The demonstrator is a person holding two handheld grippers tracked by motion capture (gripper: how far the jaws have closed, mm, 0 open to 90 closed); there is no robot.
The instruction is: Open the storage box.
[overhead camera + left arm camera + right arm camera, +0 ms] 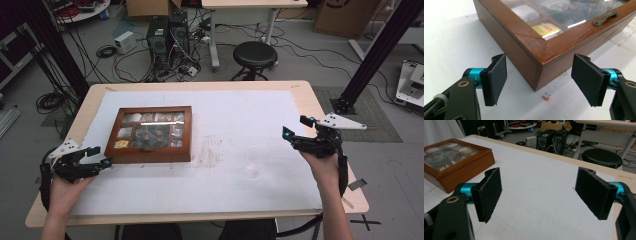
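A brown wooden box [152,134] with a glass lid lies shut on the left half of the white table cover [225,120]. Through the lid I see several compartments, one with a yellow tea bag [546,27]; a metal handle [605,18] sits on the lid's front edge. My left gripper [101,156] hovers low just off the box's near left corner [537,75], open, pads clear of the wood. My right gripper [296,126] is held at the table's right edge, open with nothing between its pads, and points across the table; the box [456,167] lies far off to its left.
A faint clear glass [252,162] stands on the cover near the front, right of the middle. Beyond the table's far edge are a black stool [255,54], computer towers [167,35] and loose cables on the floor.
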